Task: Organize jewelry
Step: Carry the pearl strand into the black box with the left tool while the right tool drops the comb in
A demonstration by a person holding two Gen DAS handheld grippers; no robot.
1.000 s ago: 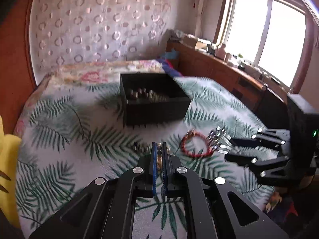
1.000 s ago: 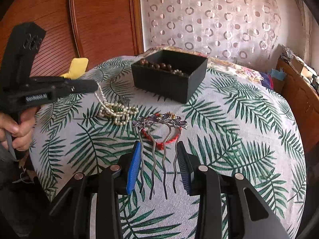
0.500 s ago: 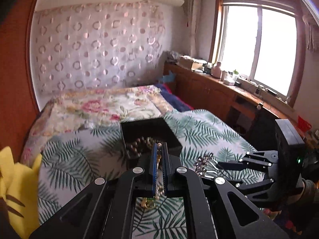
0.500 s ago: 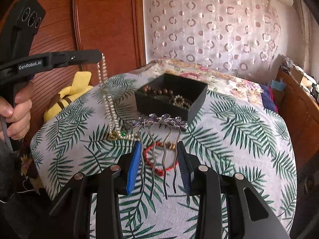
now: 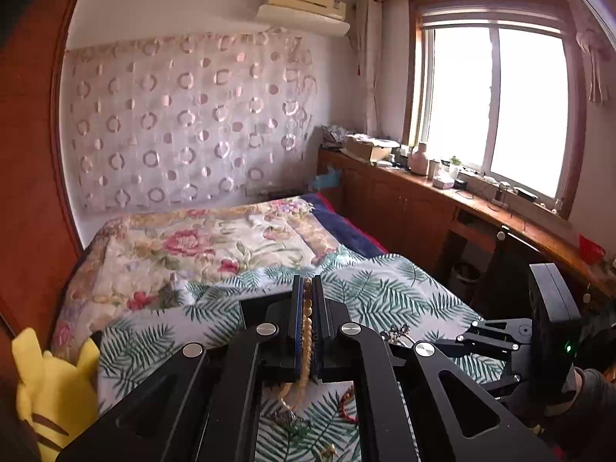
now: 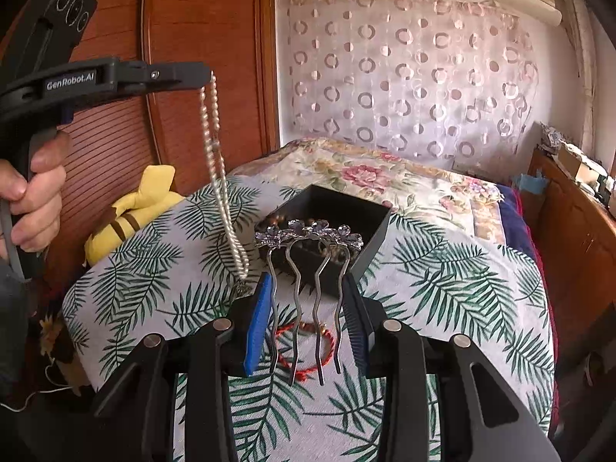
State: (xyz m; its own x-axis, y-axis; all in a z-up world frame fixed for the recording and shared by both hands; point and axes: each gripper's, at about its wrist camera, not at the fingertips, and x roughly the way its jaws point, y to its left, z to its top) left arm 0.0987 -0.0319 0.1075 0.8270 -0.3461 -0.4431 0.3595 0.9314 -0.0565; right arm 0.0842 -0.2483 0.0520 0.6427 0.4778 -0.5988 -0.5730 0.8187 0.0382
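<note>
Two pieces are travelling: my left gripper (image 6: 204, 77) is pinching the pearl necklace (image 6: 221, 192), my right gripper (image 6: 308, 319) clamping the hair comb (image 6: 308, 238); both need lowering into the black box (image 6: 369, 223).

Hair comb (image 6: 308, 269): polished metal prongs, faceted glossy stones.
Necklace (image 6: 221, 177): smooth pearly beads.
Box (image 6: 338, 227): matt black.
Bedcover (image 6: 442, 288): woven cloth, leaf print.
Wardrobe (image 6: 200, 19): glossy wood.
Right gripper (image 6: 308, 327): matt black plastic; blue ribbed pads (image 6: 256, 331).

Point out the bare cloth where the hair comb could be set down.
Free: leaf-print cloth right of the black box. Crowded: near the red bracelet under the hair comb, and left, where the pearl necklace hangs.
</note>
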